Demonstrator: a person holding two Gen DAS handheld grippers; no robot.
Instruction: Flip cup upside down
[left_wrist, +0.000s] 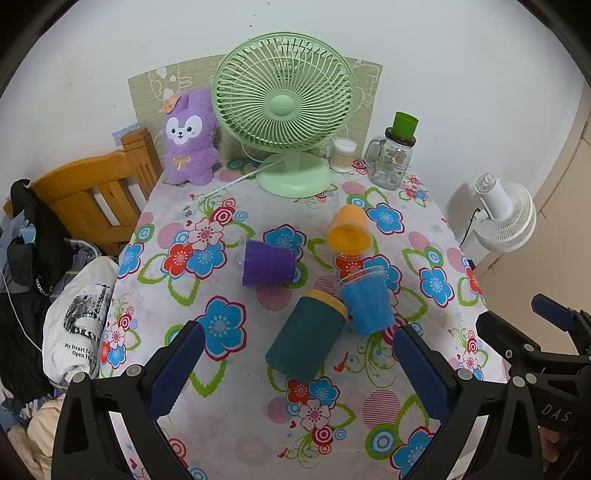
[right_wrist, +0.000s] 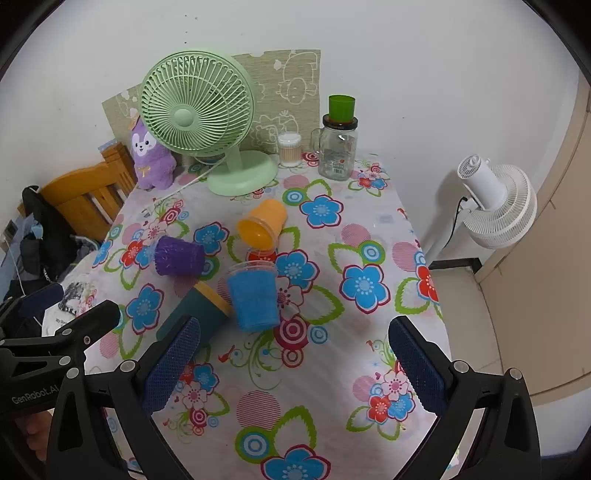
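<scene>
Several cups lie on their sides on the flowered tablecloth. A dark teal cup with a yellow rim lies nearest my left gripper. A blue cup lies beside it, a purple cup to the left and an orange cup further back. My left gripper is open and empty, just short of the teal cup. In the right wrist view the teal cup, blue cup, purple cup and orange cup show ahead. My right gripper is open and empty.
A green table fan, a purple plush toy, a cotton swab box and a glass jar with a green cup on top stand at the table's back. A wooden chair is left, a white floor fan right.
</scene>
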